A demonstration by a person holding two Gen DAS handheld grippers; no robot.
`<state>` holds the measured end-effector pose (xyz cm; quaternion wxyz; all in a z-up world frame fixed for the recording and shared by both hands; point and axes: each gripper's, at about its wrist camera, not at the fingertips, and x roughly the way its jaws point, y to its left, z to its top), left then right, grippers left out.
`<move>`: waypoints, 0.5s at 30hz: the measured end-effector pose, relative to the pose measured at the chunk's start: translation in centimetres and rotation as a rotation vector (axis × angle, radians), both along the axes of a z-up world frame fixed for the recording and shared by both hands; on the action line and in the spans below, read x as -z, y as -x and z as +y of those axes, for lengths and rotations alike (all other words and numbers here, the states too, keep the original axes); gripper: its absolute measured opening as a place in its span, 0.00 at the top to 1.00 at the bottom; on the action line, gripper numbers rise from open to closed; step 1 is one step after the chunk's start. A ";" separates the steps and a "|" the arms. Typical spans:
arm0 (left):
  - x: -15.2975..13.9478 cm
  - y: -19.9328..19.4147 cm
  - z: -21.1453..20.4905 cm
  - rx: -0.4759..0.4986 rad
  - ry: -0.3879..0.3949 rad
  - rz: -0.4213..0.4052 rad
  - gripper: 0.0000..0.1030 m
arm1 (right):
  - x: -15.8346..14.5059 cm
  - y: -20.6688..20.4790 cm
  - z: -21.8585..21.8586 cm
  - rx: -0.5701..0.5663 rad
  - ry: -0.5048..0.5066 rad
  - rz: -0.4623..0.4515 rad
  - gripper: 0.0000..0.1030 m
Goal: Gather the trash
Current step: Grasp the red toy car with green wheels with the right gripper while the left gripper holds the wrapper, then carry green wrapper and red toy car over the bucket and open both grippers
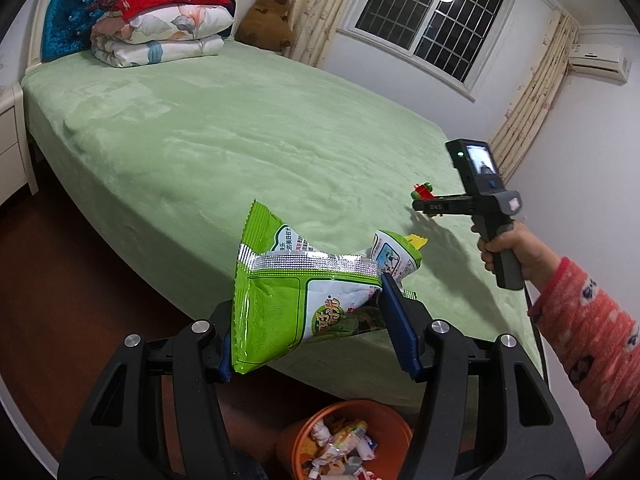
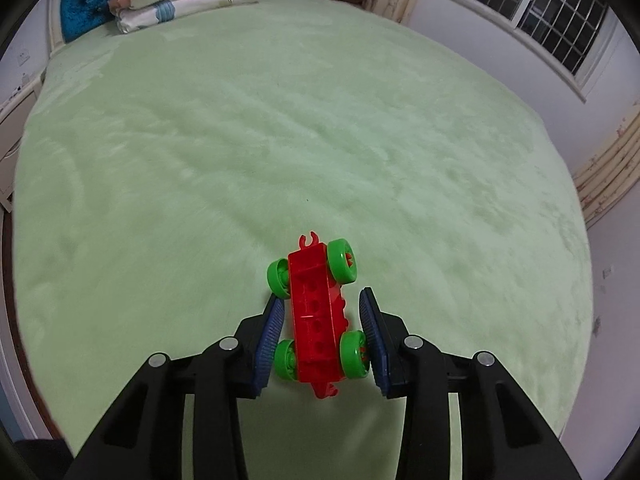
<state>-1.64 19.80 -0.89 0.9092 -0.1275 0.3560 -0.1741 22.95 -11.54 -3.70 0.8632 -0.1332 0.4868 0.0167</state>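
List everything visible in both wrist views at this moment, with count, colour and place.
snack bag: one, green and white, between the left jaws, above the bed edge
second wrapper: one, green and white, on the bed behind the bag
yellow piece: one, beside that wrapper; kind unclear
toy car: one, red with four green wheels, on the bed between the right jaws
trash bin: one, orange, on the floor, holding wrappers
bed: one, green cover
folded bedding: one stack, red and floral, at the headboard
plush toy: one, brown, far corner
window: one, barred
air conditioner: one, white, on the wall
left gripper: black, blue pads, gripping the bag
right gripper: black, blue pads, straddling the car
hand: one, patterned red sleeve
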 end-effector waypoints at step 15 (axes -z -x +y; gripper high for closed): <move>0.4 6.1 -4.1 0.134 -0.024 0.018 0.44 | -5.8 24.0 -2.2 -0.043 -0.081 -0.110 0.62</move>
